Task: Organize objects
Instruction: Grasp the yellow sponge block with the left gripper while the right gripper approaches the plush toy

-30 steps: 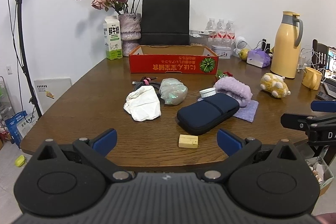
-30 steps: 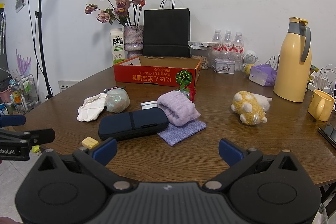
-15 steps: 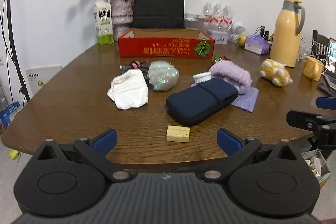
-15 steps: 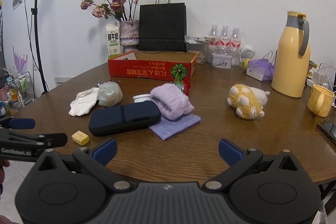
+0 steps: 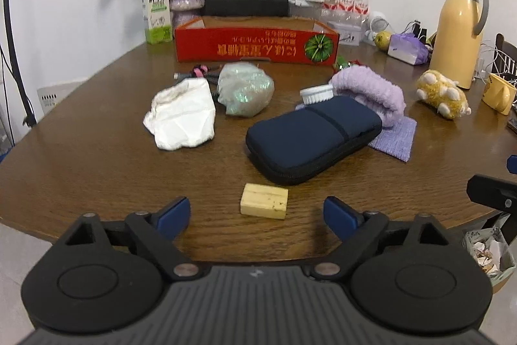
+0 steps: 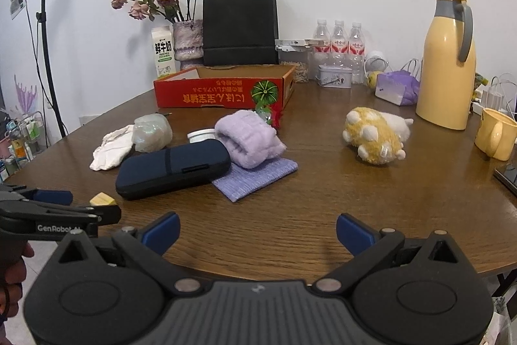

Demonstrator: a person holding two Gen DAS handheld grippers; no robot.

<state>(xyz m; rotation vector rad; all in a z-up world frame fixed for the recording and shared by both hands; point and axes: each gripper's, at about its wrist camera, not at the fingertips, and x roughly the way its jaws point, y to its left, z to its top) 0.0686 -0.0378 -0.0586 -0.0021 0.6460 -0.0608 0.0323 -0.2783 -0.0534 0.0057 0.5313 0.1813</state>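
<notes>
Left gripper point(image 5: 257, 214): jaws closing, nothing gripped; the yellow block point(image 5: 264, 200) lies just ahead between the blue tips, untouched.
Right gripper point(image 6: 257, 231): jaws spread wide, empty.
Block: near the table point(image 5: 80, 157) edge, just in front of the navy pouch point(image 5: 311, 136).

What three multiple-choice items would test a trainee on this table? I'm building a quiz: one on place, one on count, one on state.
1. The yellow block lies: A in the red box; B near the table edge, in front of the navy case; C on the purple towel.
2. Water bottles by the wall: A two; B three; C five.
3. The right claw is: A open, empty; B clamping a cup; C shut.

B: block sits ahead of the case.
B: three caps show.
A: fingers apart, nothing between.
</notes>
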